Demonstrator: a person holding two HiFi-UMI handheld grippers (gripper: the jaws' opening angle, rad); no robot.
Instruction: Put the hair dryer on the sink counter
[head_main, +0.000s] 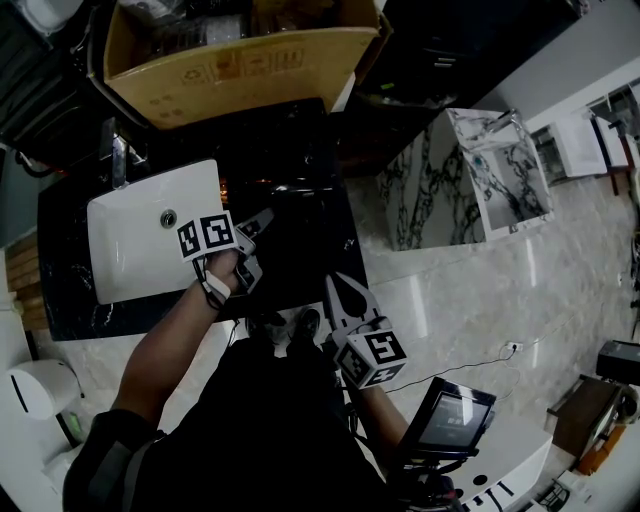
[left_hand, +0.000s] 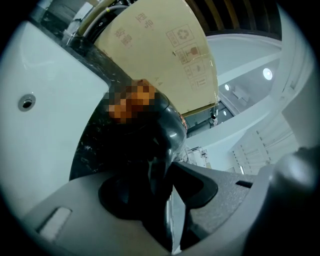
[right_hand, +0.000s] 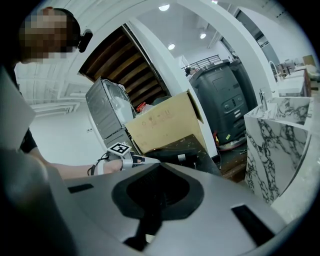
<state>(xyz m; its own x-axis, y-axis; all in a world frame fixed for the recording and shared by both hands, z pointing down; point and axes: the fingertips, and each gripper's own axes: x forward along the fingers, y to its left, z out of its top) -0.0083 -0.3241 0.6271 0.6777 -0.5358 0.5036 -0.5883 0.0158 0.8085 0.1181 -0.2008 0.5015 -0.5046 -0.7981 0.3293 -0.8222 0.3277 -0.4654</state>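
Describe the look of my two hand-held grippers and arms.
The left hand-held gripper and right hand-held gripper have grey pointed jaws and white cubes with black square markers. A white strap wraps the left hand. The top is black, short-sleeved.

Your left arm (head_main: 160, 345) reaches forward with the forearm bare. Its left gripper (head_main: 256, 243) tilts downward, jaws clamped on the hair dryer (left_hand: 161, 134) (held partway apart by its dark body). Your right gripper (head_main: 338, 290) sits close in front of your torso, jaws together with nothing between them.
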